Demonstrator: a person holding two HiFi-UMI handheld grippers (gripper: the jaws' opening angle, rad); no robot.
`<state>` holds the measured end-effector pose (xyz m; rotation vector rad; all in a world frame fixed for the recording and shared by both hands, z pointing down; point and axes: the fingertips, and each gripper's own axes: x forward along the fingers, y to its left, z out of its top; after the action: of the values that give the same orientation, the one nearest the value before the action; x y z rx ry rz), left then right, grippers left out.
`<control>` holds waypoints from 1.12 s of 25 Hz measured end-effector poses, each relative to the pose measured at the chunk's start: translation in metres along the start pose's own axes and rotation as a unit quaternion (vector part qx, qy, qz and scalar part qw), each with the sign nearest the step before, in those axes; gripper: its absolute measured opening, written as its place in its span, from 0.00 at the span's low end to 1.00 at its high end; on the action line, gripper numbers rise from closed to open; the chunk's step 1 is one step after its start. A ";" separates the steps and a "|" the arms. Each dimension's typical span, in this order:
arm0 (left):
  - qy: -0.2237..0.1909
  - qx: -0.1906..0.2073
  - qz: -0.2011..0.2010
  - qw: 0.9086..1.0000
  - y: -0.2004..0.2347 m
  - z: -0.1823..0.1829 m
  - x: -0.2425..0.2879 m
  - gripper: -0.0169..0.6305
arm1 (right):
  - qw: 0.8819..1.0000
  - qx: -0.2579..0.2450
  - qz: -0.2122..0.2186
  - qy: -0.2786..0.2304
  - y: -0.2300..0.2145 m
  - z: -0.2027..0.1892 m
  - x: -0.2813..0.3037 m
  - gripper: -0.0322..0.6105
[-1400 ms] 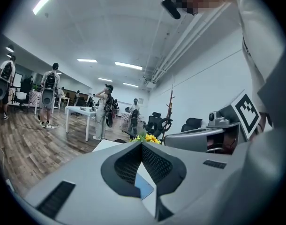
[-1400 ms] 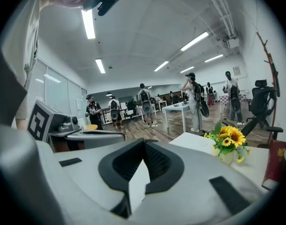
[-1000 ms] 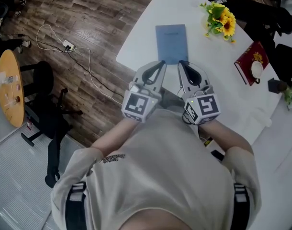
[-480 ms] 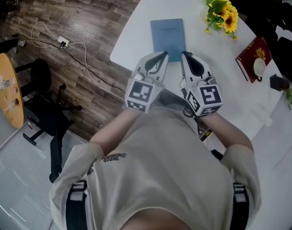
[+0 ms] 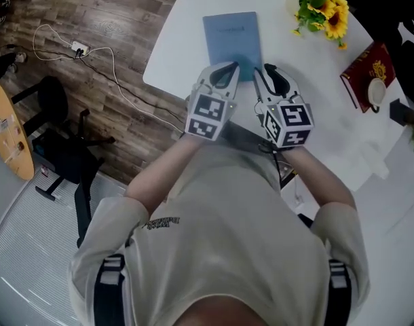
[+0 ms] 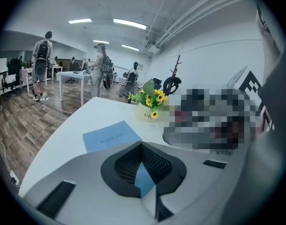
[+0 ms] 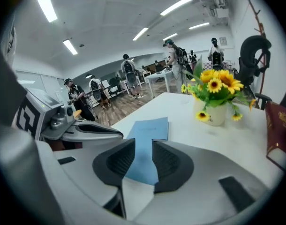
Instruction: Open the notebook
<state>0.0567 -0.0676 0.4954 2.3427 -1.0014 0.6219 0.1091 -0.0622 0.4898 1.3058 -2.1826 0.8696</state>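
A thin blue notebook (image 5: 231,36) lies closed and flat on the white table (image 5: 186,19), also visible in the left gripper view (image 6: 110,135) and the right gripper view (image 7: 150,128). Both grippers hover side by side at its near edge. My left gripper (image 5: 227,70) (image 6: 142,146) is over the near left corner, its tips touching and nothing held. My right gripper (image 5: 268,72) (image 7: 143,144) is at the near right corner; its jaws have just been opening and stand apart. Only the notebook's cover shows through the gap, below the pads.
A pot of sunflowers (image 5: 320,2) (image 7: 213,95) stands beyond the notebook to the right. A red book (image 5: 360,80) with a white cup on it lies further right. The table's rounded edge (image 5: 156,73) runs at the left, above a floor cable (image 5: 105,66) and an office chair (image 5: 64,148).
Both grippers have dropped and moved forward to the notebook's near edge. The right gripper's jaws, shut before, now stand apart. The left gripper's jaws stay together.
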 end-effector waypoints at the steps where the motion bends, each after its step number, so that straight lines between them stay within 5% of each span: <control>1: 0.011 0.001 0.001 1.000 0.002 -0.008 0.005 0.03 | 1.000 0.007 0.000 0.011 -0.004 -0.009 0.005 0.23; 13: 0.103 -0.013 -0.005 0.995 0.010 -0.074 0.034 0.03 | 0.994 0.063 -0.017 0.086 -0.036 -0.074 0.043 0.23; 23: 0.097 -0.015 -0.004 0.995 0.011 -0.073 0.033 0.03 | 0.993 0.093 0.009 0.075 -0.026 -0.063 0.040 0.20; 28: 0.054 -0.023 0.004 0.998 0.013 -0.042 0.008 0.03 | 0.997 0.055 0.050 0.022 0.008 -0.023 0.019 0.16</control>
<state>0.0431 -0.0540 0.5359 2.2414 -0.9669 0.7129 0.0949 -0.0549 0.5159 1.2241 -2.2087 1.0618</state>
